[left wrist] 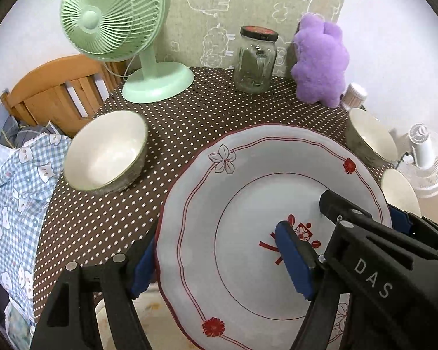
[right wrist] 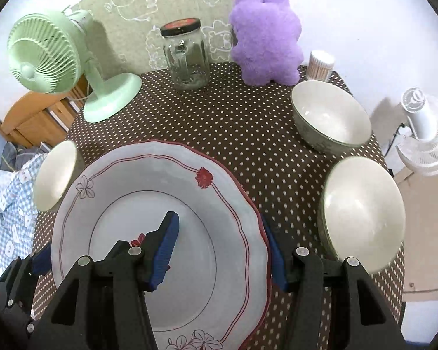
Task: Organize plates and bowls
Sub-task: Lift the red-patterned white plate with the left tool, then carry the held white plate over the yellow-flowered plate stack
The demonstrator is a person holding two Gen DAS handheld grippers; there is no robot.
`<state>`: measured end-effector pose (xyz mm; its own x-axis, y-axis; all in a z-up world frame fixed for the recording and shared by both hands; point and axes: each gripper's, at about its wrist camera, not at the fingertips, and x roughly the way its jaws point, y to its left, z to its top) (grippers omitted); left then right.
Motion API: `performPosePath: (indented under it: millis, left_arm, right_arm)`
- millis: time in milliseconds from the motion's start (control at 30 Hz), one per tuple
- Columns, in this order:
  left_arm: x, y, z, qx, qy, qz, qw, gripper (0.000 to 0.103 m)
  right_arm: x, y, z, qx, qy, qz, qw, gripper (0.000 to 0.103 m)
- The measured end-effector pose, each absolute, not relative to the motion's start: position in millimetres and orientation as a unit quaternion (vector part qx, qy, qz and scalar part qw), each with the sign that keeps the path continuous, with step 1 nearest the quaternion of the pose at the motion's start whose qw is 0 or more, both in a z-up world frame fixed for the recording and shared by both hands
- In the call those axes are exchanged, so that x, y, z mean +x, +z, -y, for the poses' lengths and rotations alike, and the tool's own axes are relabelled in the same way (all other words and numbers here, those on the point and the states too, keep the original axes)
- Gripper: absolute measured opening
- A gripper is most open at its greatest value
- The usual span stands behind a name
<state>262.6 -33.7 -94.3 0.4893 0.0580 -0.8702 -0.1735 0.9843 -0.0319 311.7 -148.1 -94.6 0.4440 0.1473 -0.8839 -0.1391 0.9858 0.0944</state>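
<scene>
A large white plate [left wrist: 248,198] with red line trim and flowers hangs tilted over the near part of the dotted table [left wrist: 189,116]. My left gripper [left wrist: 219,262] is shut on its left rim, one blue pad under the edge and one on the plate's face. My right gripper [right wrist: 222,256] is shut on the same plate [right wrist: 137,204] at its right rim. Three white bowls stand around it: one at the left [left wrist: 105,151], one at the far right [right wrist: 330,116], and one near right [right wrist: 362,213].
At the back of the table stand a green fan [left wrist: 111,14], a glass jar [left wrist: 255,58], a purple plush toy [left wrist: 321,58] and a toothpick holder [right wrist: 321,64]. A wooden chair [left wrist: 52,90] and checked cloth [left wrist: 17,189] lie left; a white fan [right wrist: 426,134] stands right.
</scene>
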Motion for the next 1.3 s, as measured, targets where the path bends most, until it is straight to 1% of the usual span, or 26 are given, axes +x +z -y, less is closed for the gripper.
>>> performPosePath:
  millis: [233, 533, 1033, 1300]
  left_arm:
    - [220.9, -85.7, 19.5, -0.055, 0.05, -0.507, 0.859, 0.077]
    - [174.5, -91.9, 3.0, -0.054, 0.033, -0.518, 0.853, 0.076]
    - [132.0, -132.6, -7.5, -0.053, -0.002, -0.556, 0.83, 0.076]
    - [121.9, -139.7, -8.4, -0.058, -0.007, -0.554, 0.83, 0.076]
  right_arm:
    - [262.7, -82.9, 139.0, 0.003, 0.071, -0.522, 0.85, 0.06]
    - [210.9, -87.5, 120.5, -0.005, 0.067, -0.525, 0.849, 0.06]
    - [154.9, -131.3, 107.9, -0.008, 0.034, -0.562, 0.826, 0.059]
    - [146.1, -139.0, 106.7, -0.018, 0.027, -0.561, 0.827, 0.059]
